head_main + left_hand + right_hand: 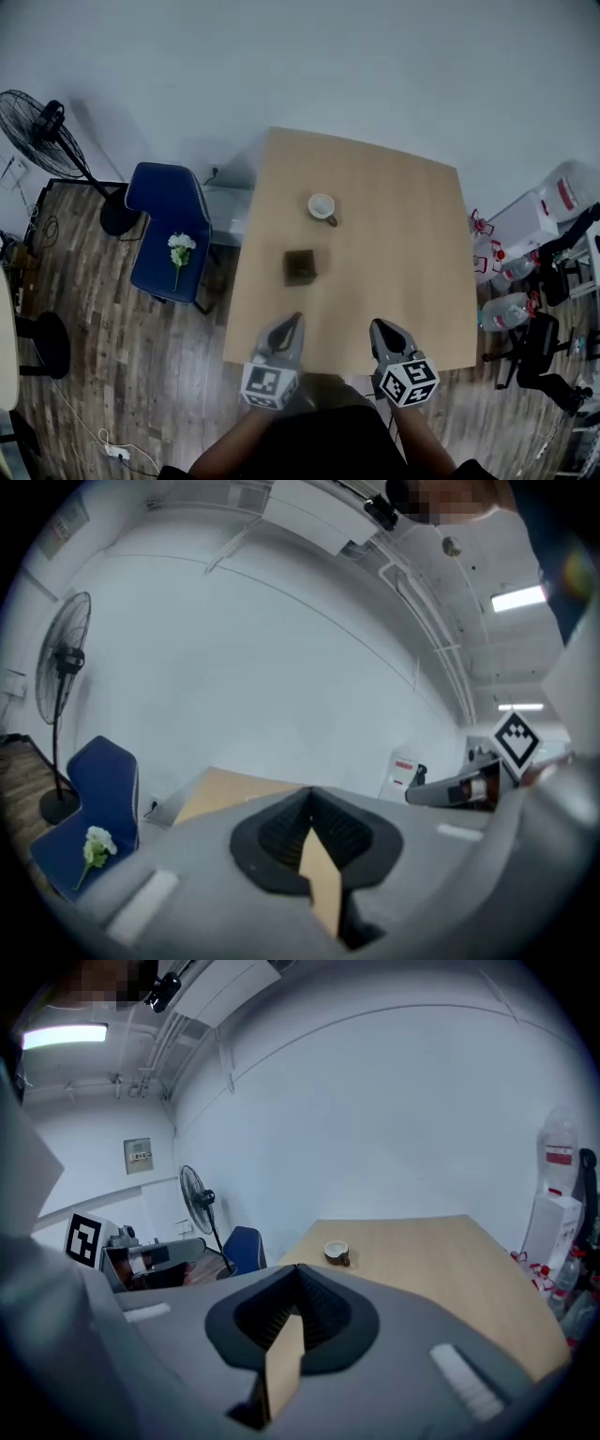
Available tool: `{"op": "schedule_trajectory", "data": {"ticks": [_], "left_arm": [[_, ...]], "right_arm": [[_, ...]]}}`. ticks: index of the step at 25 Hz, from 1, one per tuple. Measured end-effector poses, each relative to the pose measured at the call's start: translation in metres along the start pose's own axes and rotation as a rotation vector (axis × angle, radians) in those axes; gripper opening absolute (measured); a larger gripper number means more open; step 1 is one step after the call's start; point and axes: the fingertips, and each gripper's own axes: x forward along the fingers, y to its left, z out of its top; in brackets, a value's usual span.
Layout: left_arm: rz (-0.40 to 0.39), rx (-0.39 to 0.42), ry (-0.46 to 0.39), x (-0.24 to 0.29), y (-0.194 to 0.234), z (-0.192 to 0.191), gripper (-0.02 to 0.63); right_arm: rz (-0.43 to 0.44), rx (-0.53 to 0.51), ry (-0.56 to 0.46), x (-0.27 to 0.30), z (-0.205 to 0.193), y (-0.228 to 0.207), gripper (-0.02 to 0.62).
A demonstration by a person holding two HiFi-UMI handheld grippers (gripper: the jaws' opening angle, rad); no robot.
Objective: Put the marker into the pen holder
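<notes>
A small dark square pen holder (300,267) stands near the middle of the light wooden table (403,272). No marker shows in any view. My left gripper (295,321) hangs over the table's near edge, just short of the holder, its fingertips meeting with nothing between them (310,791). My right gripper (379,325) is level with it to the right, also shut and empty (297,1269). Both point across the table toward the far wall.
A white mug (322,207) with a dark handle sits beyond the holder. A blue chair (169,230) with a white flower (179,248) on it stands left of the table, and a floor fan (42,127) further left. Water bottles (511,309) and boxes crowd the right.
</notes>
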Motion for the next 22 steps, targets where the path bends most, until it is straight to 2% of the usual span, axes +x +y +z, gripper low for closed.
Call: {"op": "schedule_trajectory", "data": {"ticks": [4, 9, 13, 16, 22], "left_arm": [[0.056, 0.033, -0.002, -0.006, -0.027, 0.002, 0.002], [0.113, 0.062, -0.038, 0.014, -0.080, 0.006, 0.002], [0.157, 0.081, -0.052, 0.033, -0.125, -0.006, 0.002], [0.166, 0.117, -0.059, 0.050, -0.157, -0.004, 0.002], [0.152, 0.168, -0.066, 0.061, -0.208, -0.005, 0.002]], "right_arm": [[-0.022, -0.055, -0.049, -0.024, 0.004, -0.026, 0.002], [0.017, -0.095, -0.093, -0.057, 0.020, -0.072, 0.002], [0.032, -0.119, -0.133, -0.089, 0.022, -0.119, 0.002], [0.026, -0.110, -0.155, -0.110, 0.021, -0.153, 0.002], [0.028, -0.118, -0.176, -0.142, 0.015, -0.184, 0.002]]}}
